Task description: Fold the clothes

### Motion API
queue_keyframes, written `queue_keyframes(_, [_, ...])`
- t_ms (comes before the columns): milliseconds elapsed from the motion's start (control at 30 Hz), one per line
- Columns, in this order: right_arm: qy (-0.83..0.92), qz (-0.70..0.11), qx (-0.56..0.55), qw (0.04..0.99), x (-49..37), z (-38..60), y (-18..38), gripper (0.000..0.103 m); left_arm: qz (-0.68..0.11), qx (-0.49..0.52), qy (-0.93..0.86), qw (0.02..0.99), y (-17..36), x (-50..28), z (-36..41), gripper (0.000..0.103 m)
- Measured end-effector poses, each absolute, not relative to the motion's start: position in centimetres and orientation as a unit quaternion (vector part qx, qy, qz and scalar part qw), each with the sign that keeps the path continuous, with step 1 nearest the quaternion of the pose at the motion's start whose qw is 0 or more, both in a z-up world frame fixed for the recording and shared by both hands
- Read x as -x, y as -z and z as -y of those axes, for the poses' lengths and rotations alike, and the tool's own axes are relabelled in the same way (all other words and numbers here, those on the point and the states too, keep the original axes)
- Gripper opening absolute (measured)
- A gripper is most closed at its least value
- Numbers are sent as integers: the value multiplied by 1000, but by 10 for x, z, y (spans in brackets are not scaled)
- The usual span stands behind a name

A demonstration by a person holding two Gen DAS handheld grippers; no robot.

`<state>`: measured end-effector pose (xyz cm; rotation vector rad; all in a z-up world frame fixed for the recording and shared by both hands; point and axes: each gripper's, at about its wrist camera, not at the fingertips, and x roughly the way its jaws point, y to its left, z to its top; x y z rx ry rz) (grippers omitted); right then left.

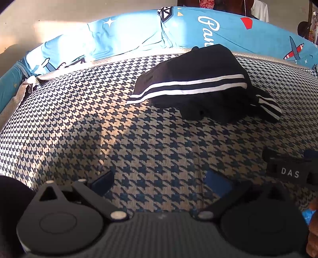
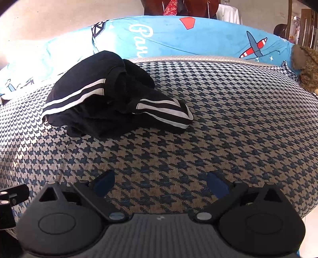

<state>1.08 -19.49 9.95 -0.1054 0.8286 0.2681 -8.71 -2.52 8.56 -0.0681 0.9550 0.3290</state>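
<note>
A black garment with two white stripes point(image 1: 200, 85) lies folded in a loose bundle on the houndstooth cover point(image 1: 99, 129), toward the far side. In the right wrist view the same garment point(image 2: 111, 103) sits at the upper left. My left gripper point(image 1: 161, 183) is open, low over bare cover, well short of the garment, with nothing between its blue fingertips. My right gripper point(image 2: 160, 183) is open too, over bare cover point(image 2: 218, 129), the garment ahead and to its left. The right gripper's black body point(image 1: 288, 168) shows at the right edge of the left wrist view.
A blue printed sheet point(image 1: 238, 33) with plane motifs rises behind the cover; it appears as the same sheet point(image 2: 198, 37) in the right wrist view. A brown fuzzy item point(image 2: 306, 67) sits at the far right edge. Hanging clothes point(image 2: 178, 8) show beyond.
</note>
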Motion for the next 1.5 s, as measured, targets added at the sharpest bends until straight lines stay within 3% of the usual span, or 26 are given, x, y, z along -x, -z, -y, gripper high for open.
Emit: queue_keyframes(1500, [-139,-405,51,902,-10,191,-98,100,-455,13,-149,878,-85,87,34,103])
